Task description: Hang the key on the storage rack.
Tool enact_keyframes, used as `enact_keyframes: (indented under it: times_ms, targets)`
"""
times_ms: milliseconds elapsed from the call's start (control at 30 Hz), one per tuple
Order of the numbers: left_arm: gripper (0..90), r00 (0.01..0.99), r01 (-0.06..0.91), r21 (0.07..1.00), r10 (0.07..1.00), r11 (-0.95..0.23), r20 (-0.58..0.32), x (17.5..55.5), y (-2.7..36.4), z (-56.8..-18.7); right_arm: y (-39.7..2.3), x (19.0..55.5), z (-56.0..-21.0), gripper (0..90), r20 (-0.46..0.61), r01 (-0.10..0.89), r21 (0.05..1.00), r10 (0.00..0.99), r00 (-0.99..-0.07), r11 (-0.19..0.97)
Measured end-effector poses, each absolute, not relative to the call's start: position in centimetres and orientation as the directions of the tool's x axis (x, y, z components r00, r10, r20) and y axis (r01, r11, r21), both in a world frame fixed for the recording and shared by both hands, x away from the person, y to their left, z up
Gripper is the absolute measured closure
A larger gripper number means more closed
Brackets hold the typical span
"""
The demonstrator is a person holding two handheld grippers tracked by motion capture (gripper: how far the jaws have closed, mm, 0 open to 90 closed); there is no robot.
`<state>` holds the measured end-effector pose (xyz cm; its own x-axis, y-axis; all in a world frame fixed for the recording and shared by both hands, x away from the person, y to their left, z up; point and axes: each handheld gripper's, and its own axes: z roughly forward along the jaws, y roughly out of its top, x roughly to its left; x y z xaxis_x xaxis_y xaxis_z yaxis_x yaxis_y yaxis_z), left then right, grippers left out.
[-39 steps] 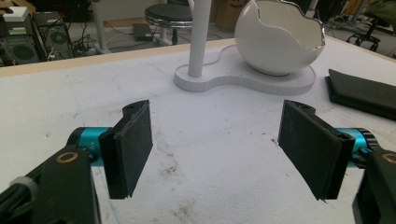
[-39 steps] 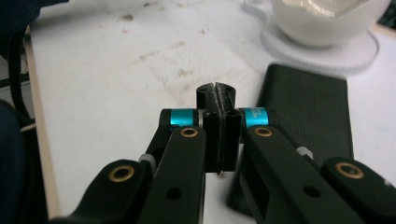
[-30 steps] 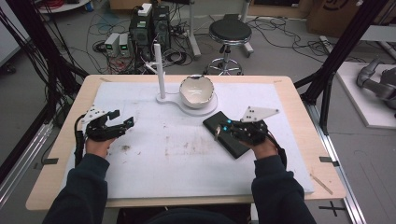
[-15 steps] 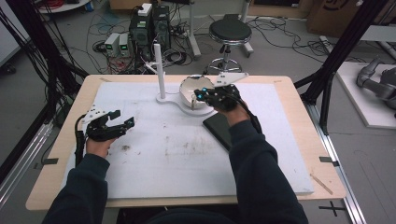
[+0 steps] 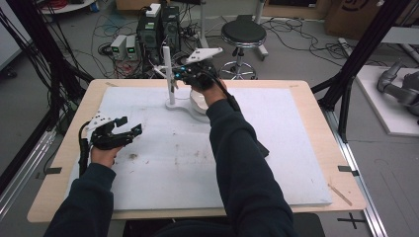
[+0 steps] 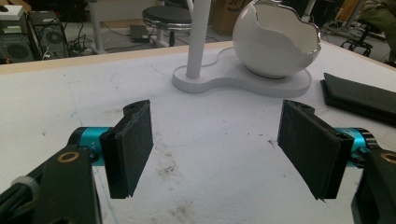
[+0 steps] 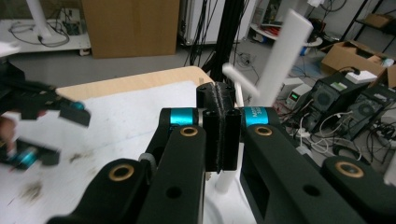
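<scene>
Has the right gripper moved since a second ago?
Yes. The right gripper went from beside the black pad toward the table's far edge, now at the white post, fingers shut.

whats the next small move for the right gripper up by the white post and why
Probably ease the right gripper a little closer and onto the short peg that sticks out from the white post. Its jaws are pressed together with nothing between them, and its own view looks straight at that peg. The left gripper rests open on the mat.
</scene>
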<state>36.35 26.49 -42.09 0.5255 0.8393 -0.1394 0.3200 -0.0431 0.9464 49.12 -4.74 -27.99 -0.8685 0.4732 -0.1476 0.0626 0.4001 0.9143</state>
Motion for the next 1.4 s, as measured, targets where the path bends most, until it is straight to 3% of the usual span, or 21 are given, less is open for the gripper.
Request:
enact_keyframes:
  times_ms: [300, 467, 500, 533, 567, 600, 700, 800, 933, 1000, 1033, 1233, 1400]
  targets:
    - [26.5, 0.52, 0.318, 0.947, 0.842, -0.038, -0.141, 36.1, 26.8, -42.1, -1.0, 51.5, -27.0, 90.0, -0.15, 0.092, 0.908, 0.521, -0.84, 0.408]
    - [26.6, 0.516, 0.317, 0.948, 0.845, -0.036, -0.141, 36.0, 27.0, -42.1, -0.8, 52.8, -28.2, 89.5, -0.119, 0.176, 0.886, 0.578, -0.807, 0.429]
    - [26.6, 0.516, 0.317, 0.948, 0.845, -0.036, -0.141, 36.0, 27.0, -42.1, -1.1, 52.8, -28.4, 83.9, -0.098, 0.186, 0.897, 0.591, -0.801, 0.401]
    - [26.6, 0.515, 0.318, 0.948, 0.846, -0.036, -0.14, 36.0, 27.1, -42.1, -1.1, 52.8, -28.4, 83.9, -0.098, 0.186, 0.897, 0.591, -0.801, 0.401]
    - [26.6, 0.514, 0.317, 0.948, 0.846, -0.032, -0.143, 36.0, 27.1, -42.2, -1.9, 52.8, -28.5, 68.8, -0.043, 0.214, 0.916, 0.614, -0.788, 0.338]
    - [26.6, 0.514, 0.317, 0.948, 0.846, -0.032, -0.143, 36.0, 27.1, -42.2, -1.9, 52.8, -28.5, 68.8, -0.043, 0.214, 0.916, 0.614, -0.788, 0.338]
    - [26.6, 0.513, 0.316, 0.948, 0.846, -0.029, -0.145, 35.9, 27.2, -42.1, -4.7, 51.7, -28.5, 56.5, -0.098, 0.192, 0.91, 0.64, -0.762, 0.368]
    - [26.6, 0.514, 0.317, 0.948, 0.846, -0.029, -0.146, 35.9, 27.2, -42.2, -6.9, 51.0, -28.6, 51.1, -0.104, 0.191, 0.91, 0.648, -0.755, 0.368]
    - [26.6, 0.515, 0.317, 0.948, 0.845, -0.033, -0.143, 35.9, 27.1, -42.1, -13.8, 49.4, -29.7, 38.4, -0.075, 0.245, 0.896, 0.671, -0.738, 0.37]
    - [26.6, 0.515, 0.317, 0.948, 0.846, -0.033, -0.142, 35.9, 27.1, -42.2, -14.8, 49.1, -29.9, 36.2, -0.066, 0.262, 0.891, 0.678, -0.732, 0.37]
    - [26.6, 0.513, 0.318, 0.948, 0.847, -0.033, -0.143, 35.9, 27.1, -42.2, -17.7, 48.0, -30.4, 31.8, -0.036, 0.308, 0.88, 0.697, -0.717, 0.362]
    - [26.5, 0.505, 0.312, 0.95, 0.851, -0.028, -0.141, 35.9, 27.2, -42.1, -23.3, 44.4, -32.4, 26.6, -0.105, 0.323, 0.848, 0.732, -0.673, 0.419]
    - [26.5, 0.507, 0.313, 0.949, 0.85, -0.024, -0.146, 36.1, 27.1, -42.2, -25.3, 41.8, -34.1, 25.5, -0.139, 0.315, 0.839, 0.733, -0.665, 0.445]
